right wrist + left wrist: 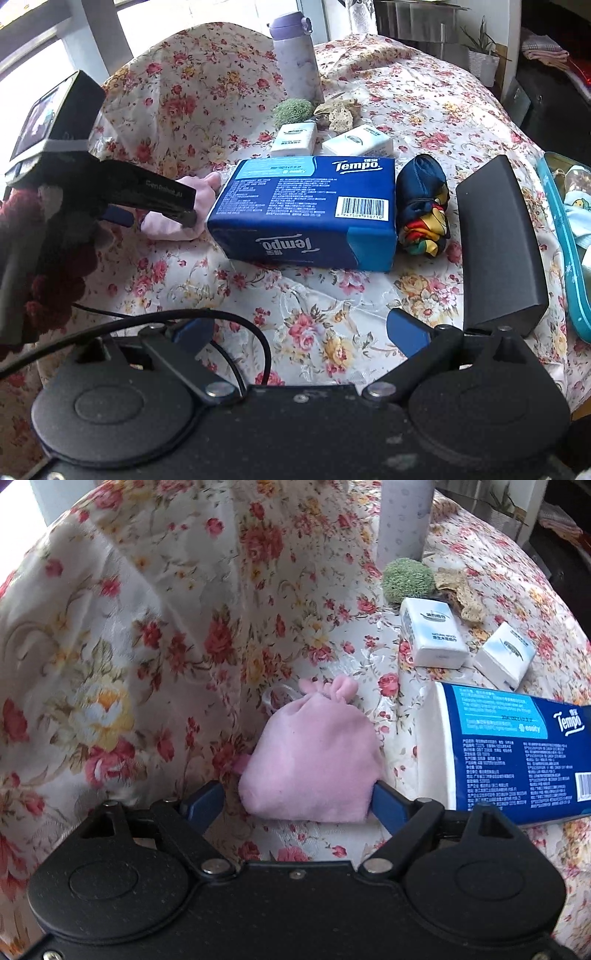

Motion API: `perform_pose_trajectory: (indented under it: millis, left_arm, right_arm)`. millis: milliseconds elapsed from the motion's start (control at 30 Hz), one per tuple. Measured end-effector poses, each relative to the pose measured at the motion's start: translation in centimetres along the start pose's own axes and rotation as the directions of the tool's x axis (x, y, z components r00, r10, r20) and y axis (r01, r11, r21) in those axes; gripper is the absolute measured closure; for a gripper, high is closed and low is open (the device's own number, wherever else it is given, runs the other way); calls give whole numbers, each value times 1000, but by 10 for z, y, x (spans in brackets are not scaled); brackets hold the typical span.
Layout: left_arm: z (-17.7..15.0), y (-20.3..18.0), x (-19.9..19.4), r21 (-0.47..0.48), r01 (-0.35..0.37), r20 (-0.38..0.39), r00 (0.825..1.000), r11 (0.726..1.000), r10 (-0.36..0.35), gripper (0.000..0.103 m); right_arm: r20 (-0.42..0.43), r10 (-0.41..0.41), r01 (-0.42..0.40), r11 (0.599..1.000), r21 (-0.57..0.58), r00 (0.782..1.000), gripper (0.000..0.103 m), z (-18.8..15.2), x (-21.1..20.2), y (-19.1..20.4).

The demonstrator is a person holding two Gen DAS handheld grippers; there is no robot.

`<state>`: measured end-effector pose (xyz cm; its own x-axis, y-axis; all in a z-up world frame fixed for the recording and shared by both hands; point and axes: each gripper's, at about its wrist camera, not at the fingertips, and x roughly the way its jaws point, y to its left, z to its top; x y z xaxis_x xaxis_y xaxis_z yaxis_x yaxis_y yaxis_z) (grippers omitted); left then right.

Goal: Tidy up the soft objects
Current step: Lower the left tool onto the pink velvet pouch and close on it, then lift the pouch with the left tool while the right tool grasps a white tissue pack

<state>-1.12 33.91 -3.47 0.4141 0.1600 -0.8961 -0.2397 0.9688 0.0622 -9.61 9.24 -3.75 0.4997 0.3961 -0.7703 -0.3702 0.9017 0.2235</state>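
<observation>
Your left gripper [306, 794] brackets the pink pouch [310, 753] — fingers wide, contact unclear; your right gripper [299, 328] gapes over bare tablecloth [314, 306] — holding nothing.

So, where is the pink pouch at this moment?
In the left wrist view the pink pouch lies on the floral tablecloth between the fingers of the left gripper, just left of the blue Tempo tissue pack.

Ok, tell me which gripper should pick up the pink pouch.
Left. The left gripper already straddles the pink pouch, a finger on each side. The right gripper hangs open over bare tablecloth, nearer the tissue pack.
</observation>
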Motion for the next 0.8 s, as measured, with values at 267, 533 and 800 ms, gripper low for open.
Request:
perform_pose_trajectory:
  millis: [267, 533, 800]
  left_arm:
    - [4, -12, 8, 61, -11, 20, 1000, 998, 10, 18]
    - [15, -13, 13, 44, 31, 22, 999, 999, -32, 19]
    - [20, -17, 30, 51, 37, -1, 999, 998, -37, 19]
  right_arm:
    - [-22, 1, -1, 1000, 14, 1000, 3, 6, 6, 2]
    - [-25, 27, -26, 999, 41, 999, 4, 23, 7, 2]
    - [31, 60, -61, 997, 44, 998, 6, 54, 1, 9]
